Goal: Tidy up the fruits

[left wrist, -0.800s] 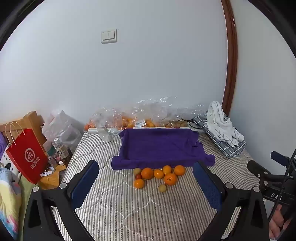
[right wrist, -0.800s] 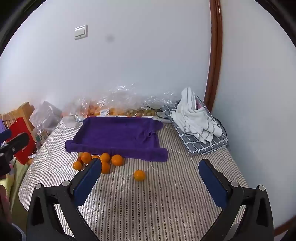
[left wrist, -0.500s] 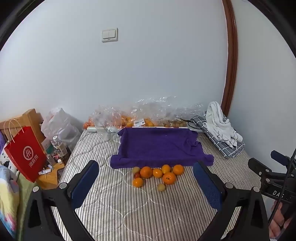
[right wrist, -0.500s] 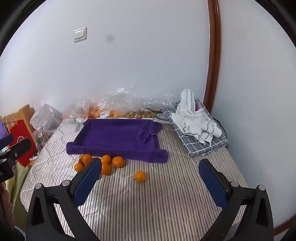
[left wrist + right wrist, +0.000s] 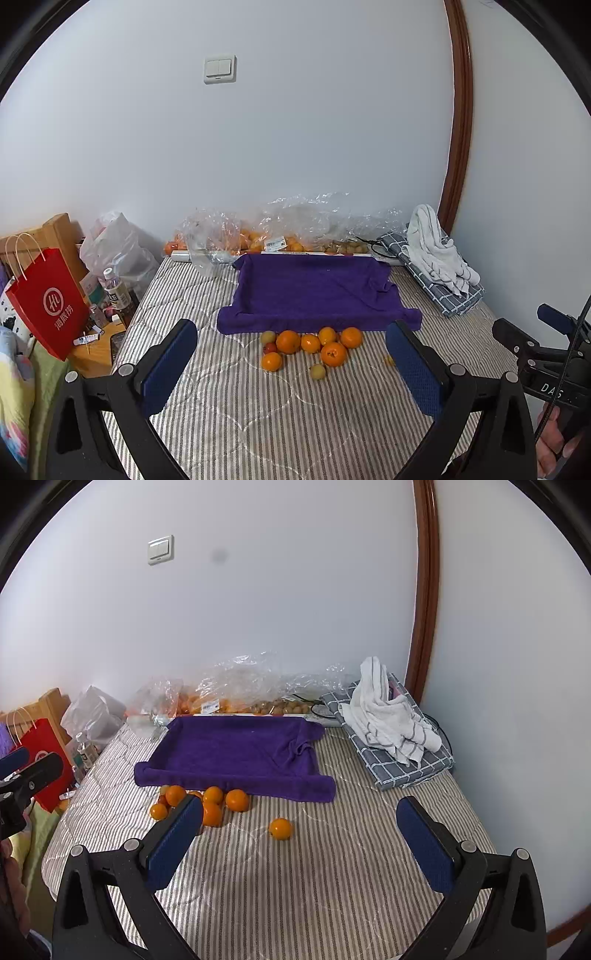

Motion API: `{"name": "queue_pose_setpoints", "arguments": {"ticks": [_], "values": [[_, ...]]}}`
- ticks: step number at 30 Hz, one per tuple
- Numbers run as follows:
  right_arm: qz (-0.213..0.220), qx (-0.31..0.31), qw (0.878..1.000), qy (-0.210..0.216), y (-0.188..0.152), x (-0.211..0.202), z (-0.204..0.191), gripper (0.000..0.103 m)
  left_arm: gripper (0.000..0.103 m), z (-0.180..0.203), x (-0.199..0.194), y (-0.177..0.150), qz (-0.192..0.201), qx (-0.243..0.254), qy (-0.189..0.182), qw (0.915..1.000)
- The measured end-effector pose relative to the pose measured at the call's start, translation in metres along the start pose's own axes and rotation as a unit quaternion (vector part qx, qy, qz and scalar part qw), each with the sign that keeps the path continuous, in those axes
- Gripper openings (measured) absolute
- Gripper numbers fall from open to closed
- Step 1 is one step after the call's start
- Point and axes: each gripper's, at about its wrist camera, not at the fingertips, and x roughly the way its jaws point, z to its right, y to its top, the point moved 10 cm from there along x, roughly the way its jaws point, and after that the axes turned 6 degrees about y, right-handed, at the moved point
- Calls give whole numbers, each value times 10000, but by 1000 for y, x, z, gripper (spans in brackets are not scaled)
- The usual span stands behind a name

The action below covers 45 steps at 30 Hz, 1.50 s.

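Several oranges (image 5: 334, 353) and small yellowish fruits (image 5: 317, 371) lie in a cluster on the striped mattress, just in front of a purple towel-lined tray (image 5: 314, 290). In the right wrist view the same cluster (image 5: 212, 814) sits left of centre, and one orange (image 5: 280, 828) lies apart to its right. The tray (image 5: 236, 753) holds nothing. My left gripper (image 5: 291, 363) is open, well short of the cluster, nothing between its blue pads. My right gripper (image 5: 301, 840) is open too, hovering before the lone orange.
Clear plastic bags of fruit (image 5: 280, 236) line the wall behind the tray. A folded checked cloth with a white towel (image 5: 439, 258) lies at the back right. A red paper bag (image 5: 48, 306), bottles and a bedside stand crowd the left edge. The other gripper (image 5: 543, 354) shows at right.
Both views have drifted slightly; the fruit and tray sit a little lower and nearer in the frames. Both grippers stay open and nothing on the mattress has moved.
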Motion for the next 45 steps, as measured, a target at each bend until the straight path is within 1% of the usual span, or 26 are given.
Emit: {"name": "queue_pose_setpoints", "arguments": {"ticks": [28, 36, 45], "values": [[39, 6, 10000, 16, -2, -6, -1, 103, 103, 3, -5, -1, 27, -3, -14, 10000], [31, 7, 10000, 17, -3, -6, -1, 103, 103, -1, -3, -7, -14, -16, -9, 10000], [13, 26, 10000, 6, -7, -4, 0, 103, 103, -4, 1, -7, -21, 9, 74, 10000]]}}
